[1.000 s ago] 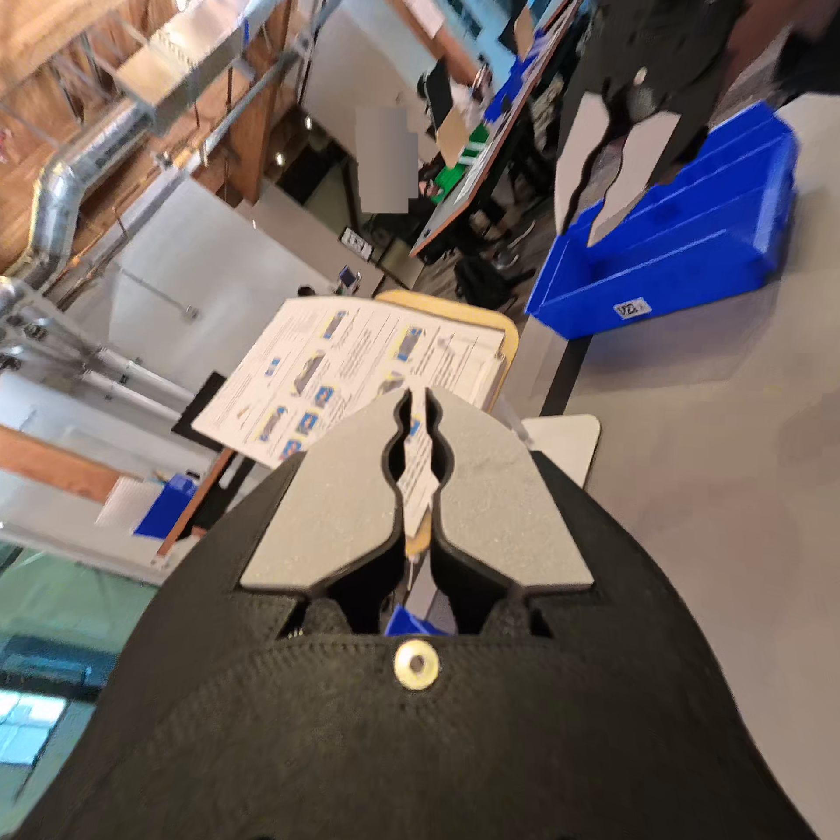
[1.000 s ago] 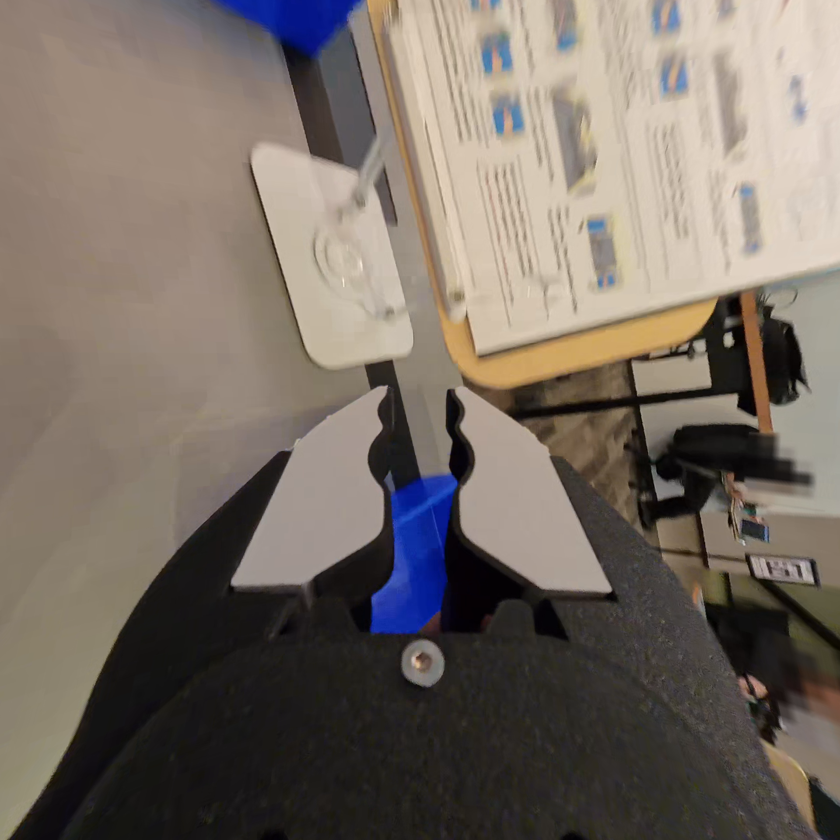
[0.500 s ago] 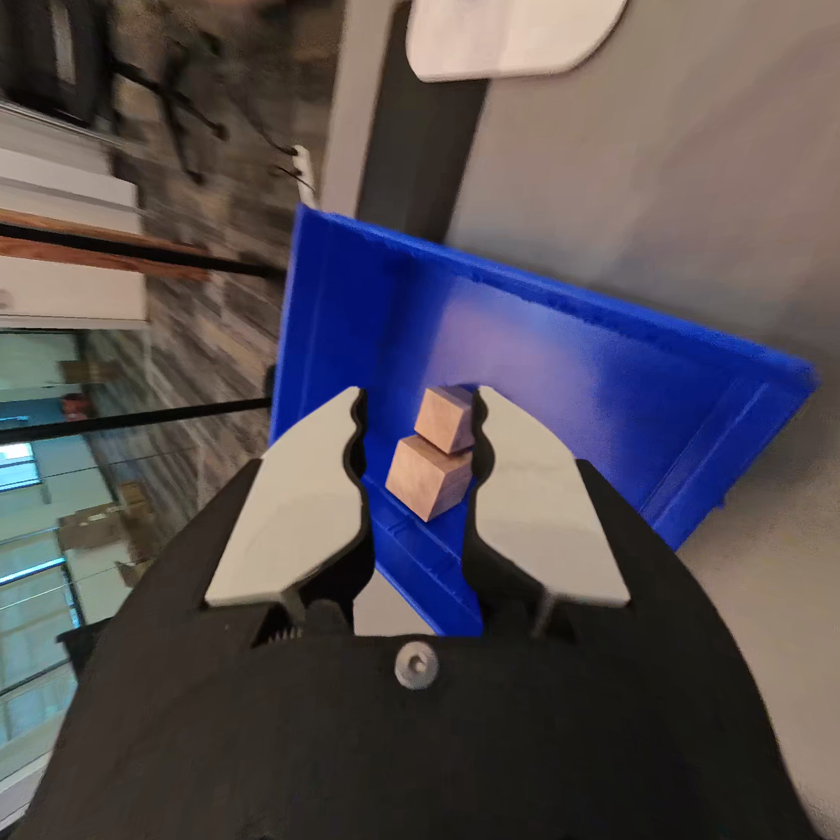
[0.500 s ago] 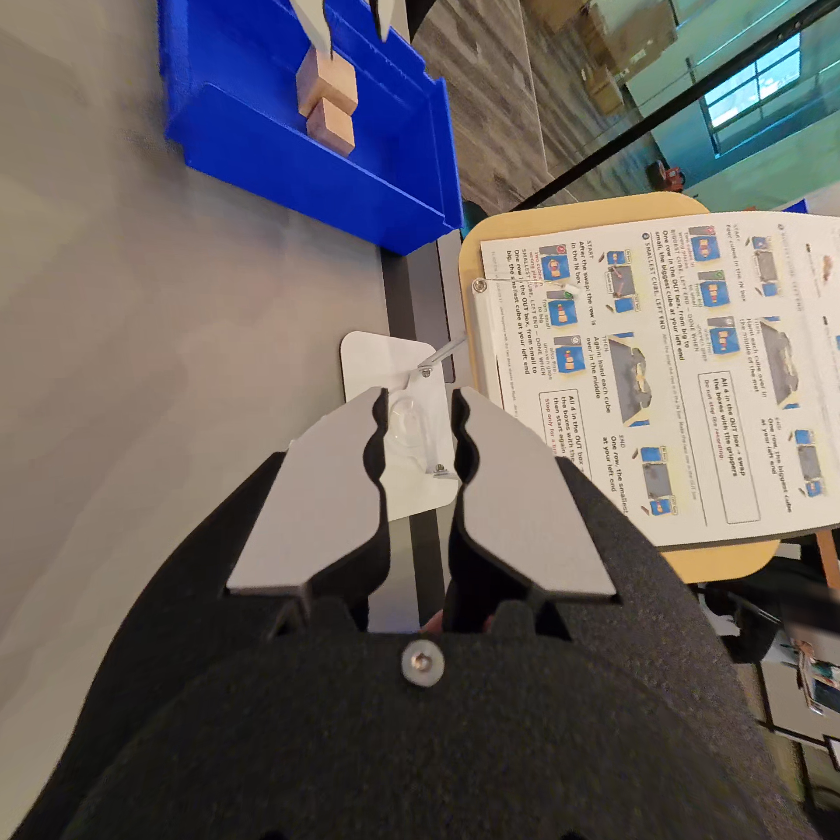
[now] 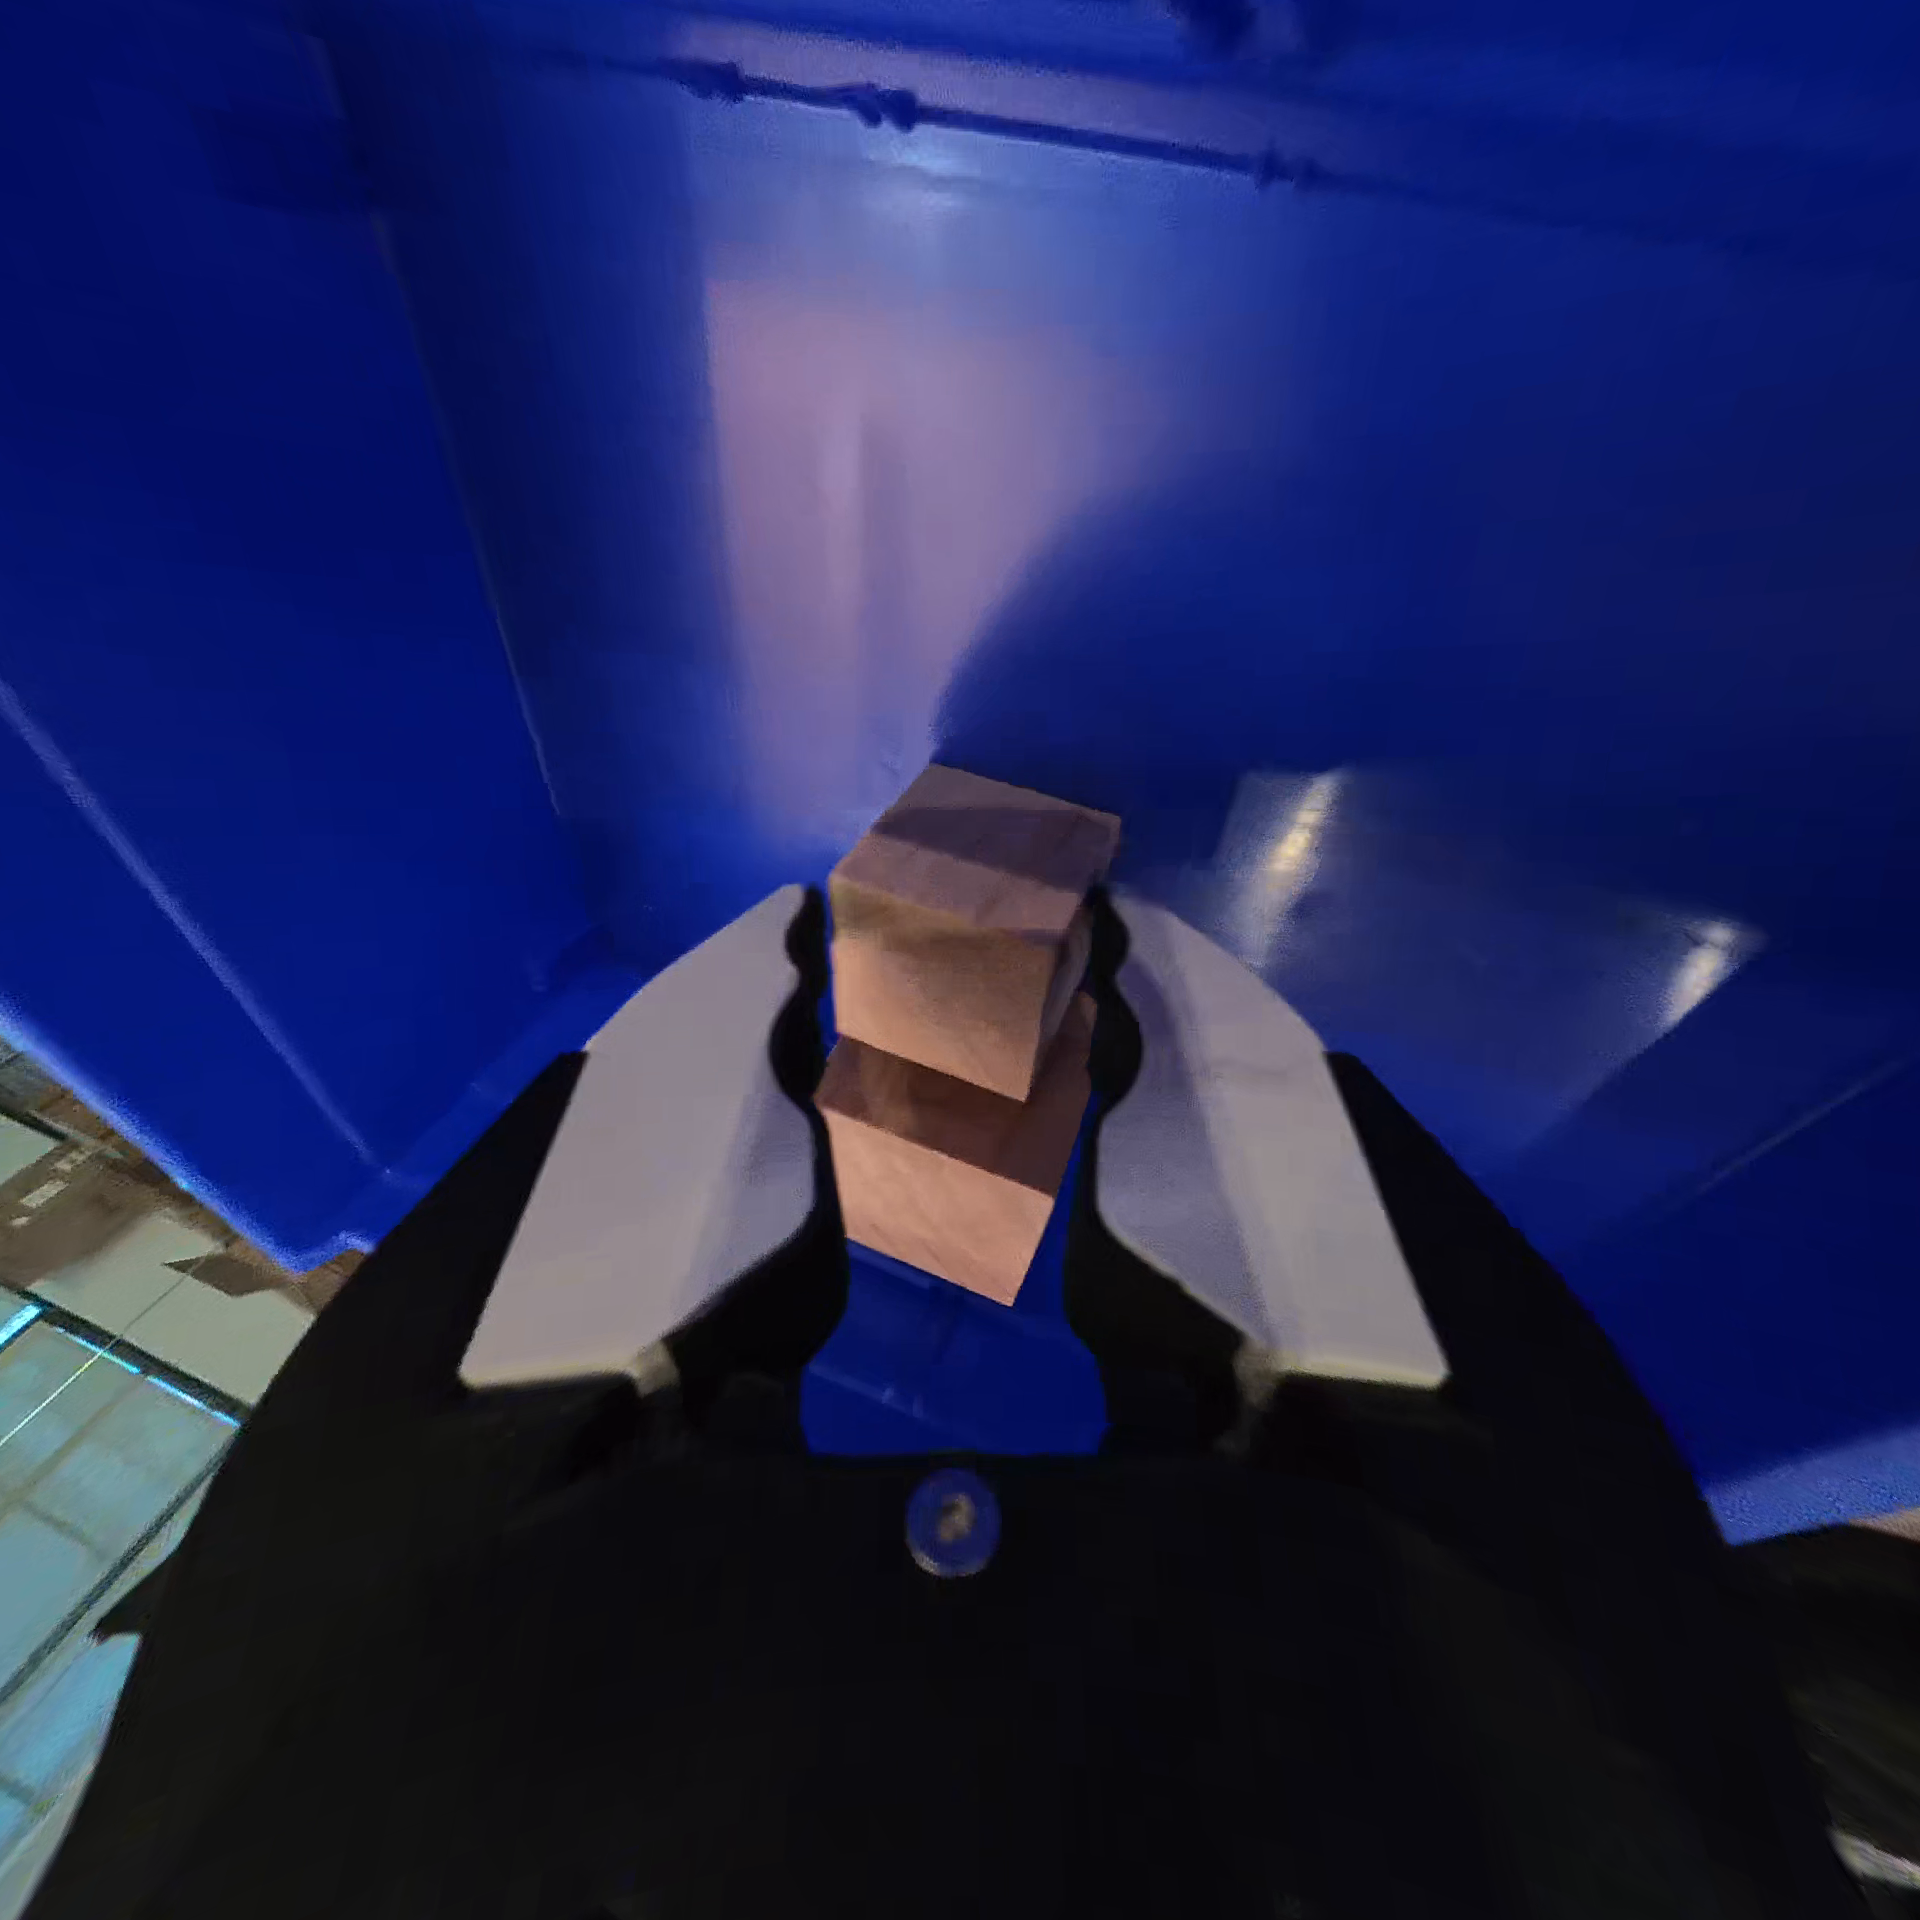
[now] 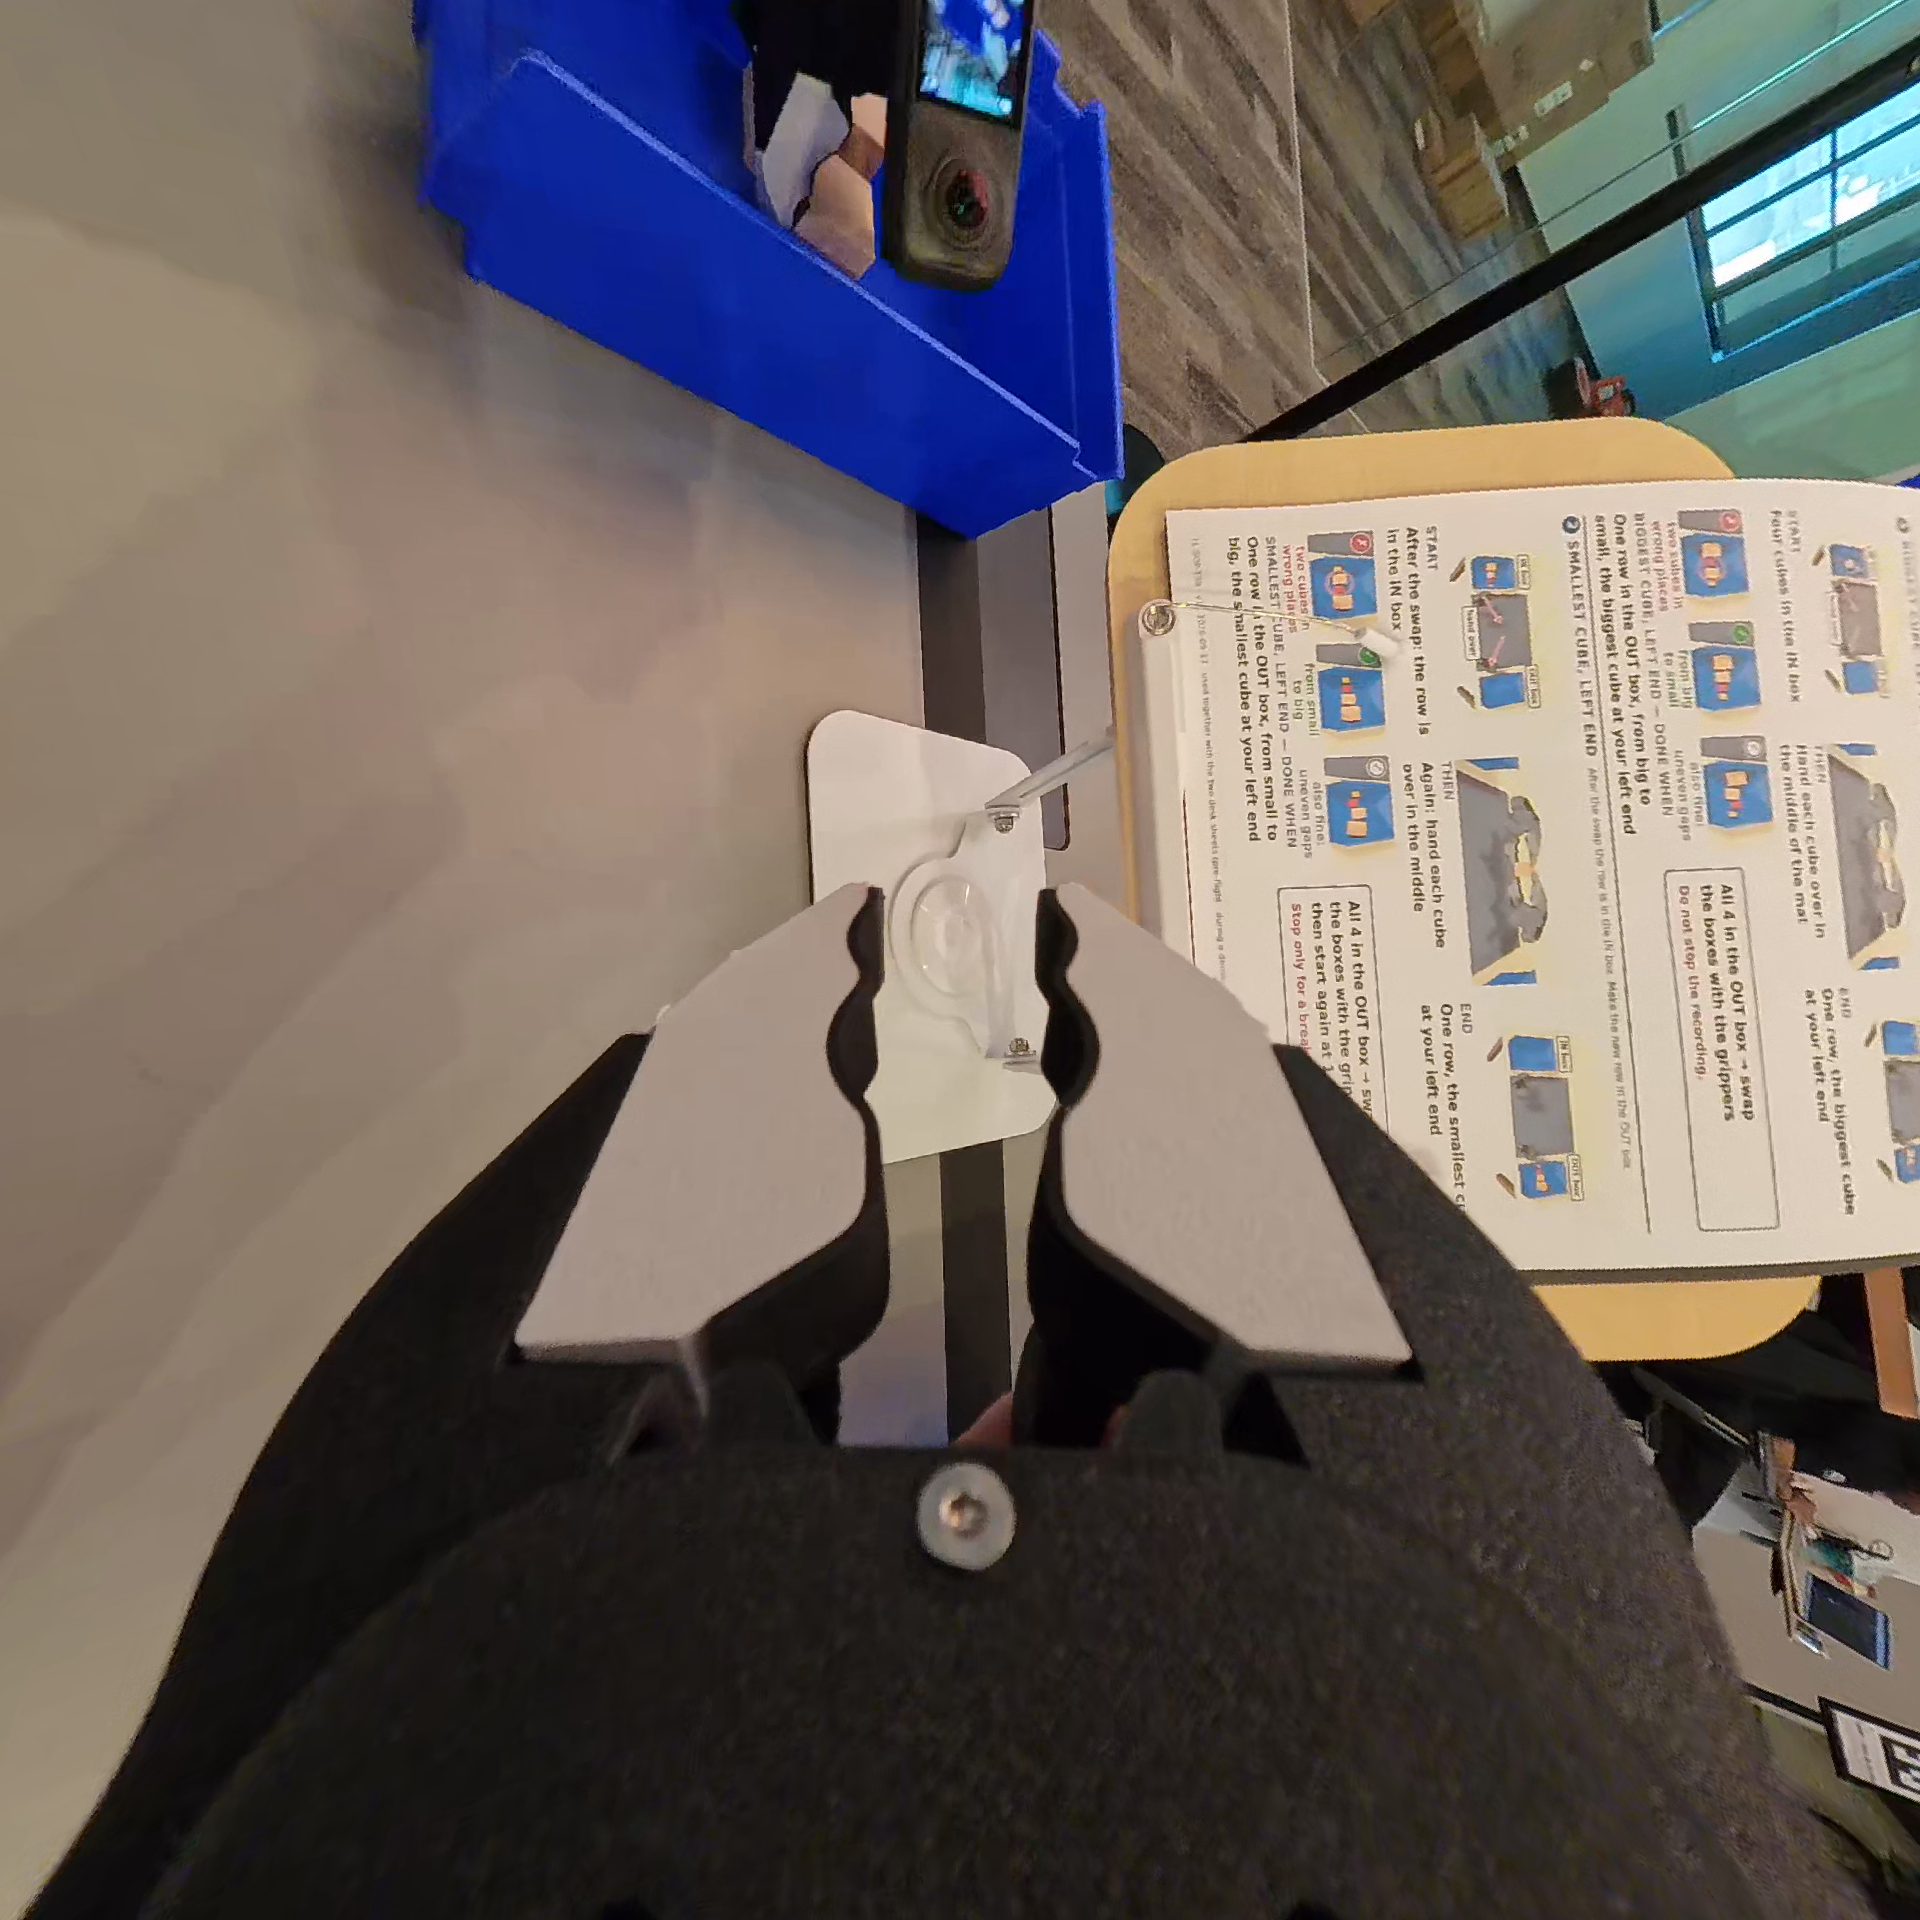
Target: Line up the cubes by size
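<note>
My left gripper [image 5: 961, 914] inside blue bin [image 5: 1351, 416], jaws apart straddling wooden cube [image 5: 961, 935], lining up pick; right gripper [image 6: 961, 925] outside bin, jaws apart, empty.

1. A grey table [image 6: 364, 727] carries everything.
2. A blue bin [image 6: 727, 332] sits on it near the far edge.
3. A white plate [image 6: 914, 790], base of a stand, lies just beside that edge.
</note>
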A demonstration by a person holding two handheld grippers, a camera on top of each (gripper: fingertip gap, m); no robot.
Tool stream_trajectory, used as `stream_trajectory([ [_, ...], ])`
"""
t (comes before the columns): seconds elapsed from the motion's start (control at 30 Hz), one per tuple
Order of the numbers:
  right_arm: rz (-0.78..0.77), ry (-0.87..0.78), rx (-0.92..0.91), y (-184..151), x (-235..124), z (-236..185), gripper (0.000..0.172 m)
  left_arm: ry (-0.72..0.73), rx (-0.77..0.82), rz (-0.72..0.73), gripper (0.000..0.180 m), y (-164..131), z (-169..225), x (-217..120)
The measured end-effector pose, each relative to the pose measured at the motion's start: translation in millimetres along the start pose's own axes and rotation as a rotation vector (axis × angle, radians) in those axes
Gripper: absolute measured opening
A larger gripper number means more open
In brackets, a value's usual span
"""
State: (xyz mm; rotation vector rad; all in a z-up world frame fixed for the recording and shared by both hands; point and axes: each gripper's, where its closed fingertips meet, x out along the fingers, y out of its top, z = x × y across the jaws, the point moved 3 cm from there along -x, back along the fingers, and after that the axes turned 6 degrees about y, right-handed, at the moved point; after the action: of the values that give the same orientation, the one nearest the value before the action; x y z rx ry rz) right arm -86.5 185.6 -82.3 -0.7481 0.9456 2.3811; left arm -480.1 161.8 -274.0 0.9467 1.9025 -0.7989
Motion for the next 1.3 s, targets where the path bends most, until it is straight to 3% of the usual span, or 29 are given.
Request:
stream_trajectory([
  [0.2, 0.012, -0.015, 0.007, -2, -3, 3, 0.027, 0.014, -0.039, -0.020, 0.046, -1, -4, -2],
  [0.33, 0.050, -0.020, 0.007, 3, -4, 5, 0.028, 0.095, -0.171, 0.143, 0.046, 4, -15, -37],
  [0.57, 0.277, -0.042, 0.045, 36, 1, 12, 0.037, 0.362, -0.398, 0.692, 0.046, 35, -28, -183],
  [0.73, 0.437, -0.064, 0.051, 68, 13, 10, 0.051, 0.490, -0.339, 1.088, 0.046, 91, 9, -290],
  [0.87, 0.573, -0.070, 0.066, 86, 11, 8, 0.054, 0.513, -0.271, 1.318, 0.046, 130, 43, -343],
  [1.03, 0.597, -0.114, 0.059, 89, 5, 11, 0.064, 0.508, -0.224, 1.484, 0.046, 151, 62, -378],
  [1.3, 0.745, -0.099, 0.057, 100, -18, 9, 0.055, 0.502, -0.185, 1.490, 0.046, 173, 68, -384],
])
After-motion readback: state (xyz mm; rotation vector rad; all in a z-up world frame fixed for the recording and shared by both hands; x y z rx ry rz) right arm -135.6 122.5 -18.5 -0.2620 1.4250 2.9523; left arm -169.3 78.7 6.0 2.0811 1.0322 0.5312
